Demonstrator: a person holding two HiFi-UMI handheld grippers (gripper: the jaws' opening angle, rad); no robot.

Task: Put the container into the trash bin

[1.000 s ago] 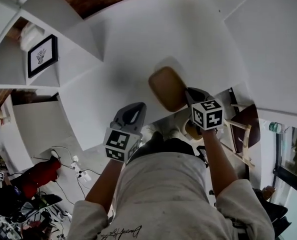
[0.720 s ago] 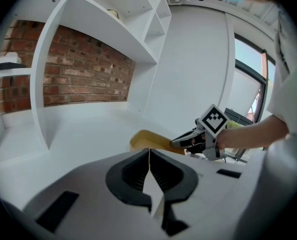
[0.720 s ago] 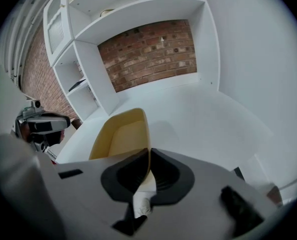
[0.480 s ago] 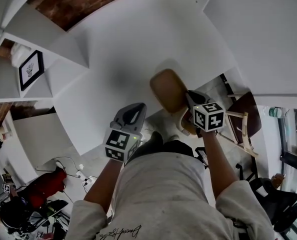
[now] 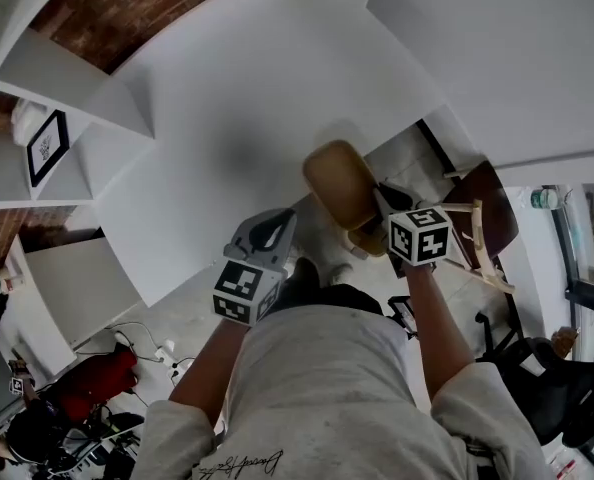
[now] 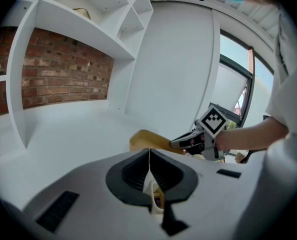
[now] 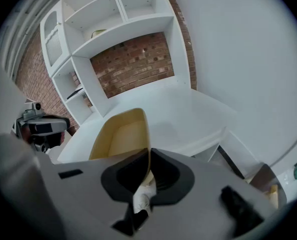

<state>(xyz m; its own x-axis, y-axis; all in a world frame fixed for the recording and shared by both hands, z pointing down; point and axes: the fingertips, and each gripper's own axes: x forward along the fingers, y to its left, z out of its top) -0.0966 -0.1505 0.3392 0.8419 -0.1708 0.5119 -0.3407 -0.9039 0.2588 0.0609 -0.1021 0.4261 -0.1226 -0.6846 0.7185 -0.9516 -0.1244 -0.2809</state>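
White counter [image 5: 227, 118], brick wall [image 7: 138, 59] behind; R claw [image 7: 149, 156] pinching tan container [image 7: 121, 134] rim, L claw [image 6: 149, 156] pressed together

One tan container [image 5: 339, 180], one left gripper [image 5: 278, 218], one right gripper [image 5: 381, 192], one framed picture [image 5: 45, 147], one wooden chair [image 5: 493, 220]

No wording can be read anywhere. Cursive script [image 5: 239, 462] on the person's shirt [image 5: 327, 388], at 6 o'clock in the head view, is too blurred to decipher.

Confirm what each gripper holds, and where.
Right gripper is shut on the tan container, pinching its side wall at the rim. Left gripper is shut and empty.
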